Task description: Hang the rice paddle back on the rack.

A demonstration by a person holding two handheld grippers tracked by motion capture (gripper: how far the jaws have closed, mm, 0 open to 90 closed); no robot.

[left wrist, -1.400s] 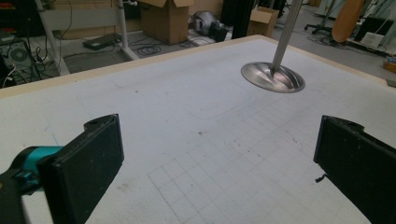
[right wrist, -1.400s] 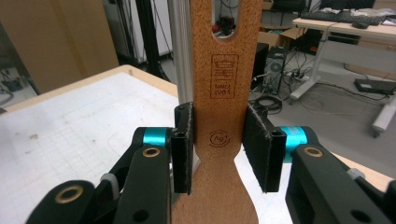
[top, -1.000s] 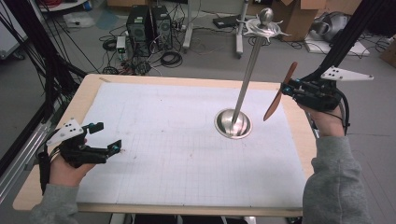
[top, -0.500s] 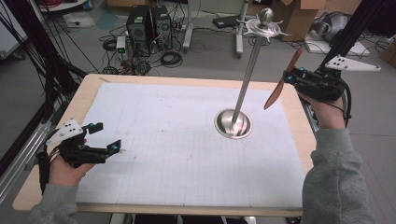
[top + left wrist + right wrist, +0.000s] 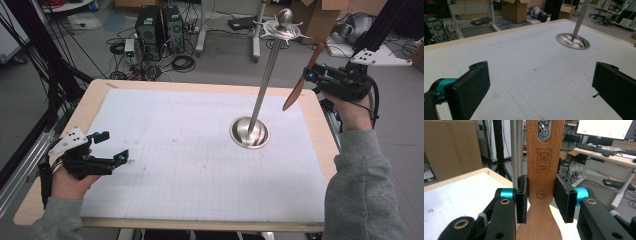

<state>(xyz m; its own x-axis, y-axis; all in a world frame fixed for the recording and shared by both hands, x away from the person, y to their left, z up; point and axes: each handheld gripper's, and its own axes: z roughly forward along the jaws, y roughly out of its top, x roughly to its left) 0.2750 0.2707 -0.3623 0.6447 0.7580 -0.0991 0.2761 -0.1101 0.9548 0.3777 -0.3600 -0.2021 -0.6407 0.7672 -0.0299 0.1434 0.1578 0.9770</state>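
At the table's near left corner the left gripper rests spread and idle. Off the far right edge, the right gripper pinches the wooden spatula, raised beside the stand, not yet hung. The right gripper view reveals the spatula's slot and stamped handle; the high view shows the stand's hooks.

The left gripper rests low at the bench's near left corner, its jaws spread wide apart. The right gripper is held high over the far right edge, jaws clamped, forearm angled upward.
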